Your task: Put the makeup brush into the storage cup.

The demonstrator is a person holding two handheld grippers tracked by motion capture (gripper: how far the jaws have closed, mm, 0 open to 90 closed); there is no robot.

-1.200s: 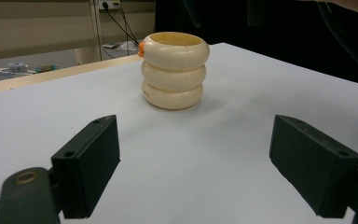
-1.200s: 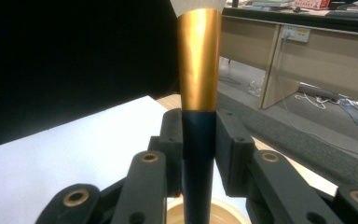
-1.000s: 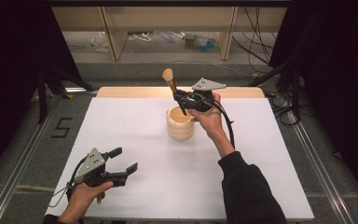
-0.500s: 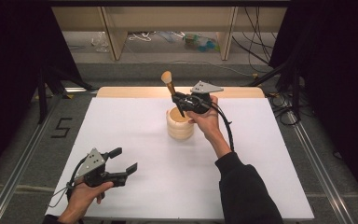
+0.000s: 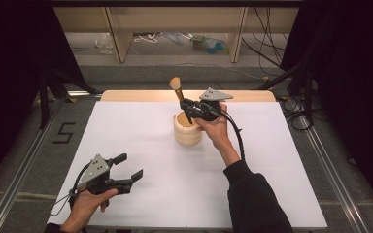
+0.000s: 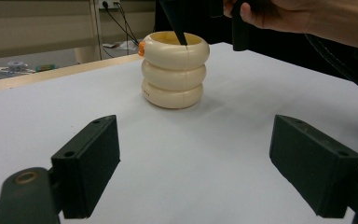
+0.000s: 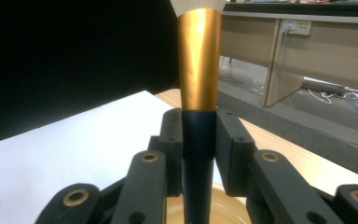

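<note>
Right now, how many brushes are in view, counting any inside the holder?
1. The brush is clamped in the right claw, its handle tip dipping into the cream ringed holder. The holder's inside is partly hidden, so another could sit there unseen.

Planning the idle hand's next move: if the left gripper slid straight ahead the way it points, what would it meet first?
Probably the cream ringed holder: it stands ahead between the left gripper's open jaws, with bare white table before it.

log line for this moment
right gripper: shut on brush | brush tip in holder | left gripper: open, idle
</note>
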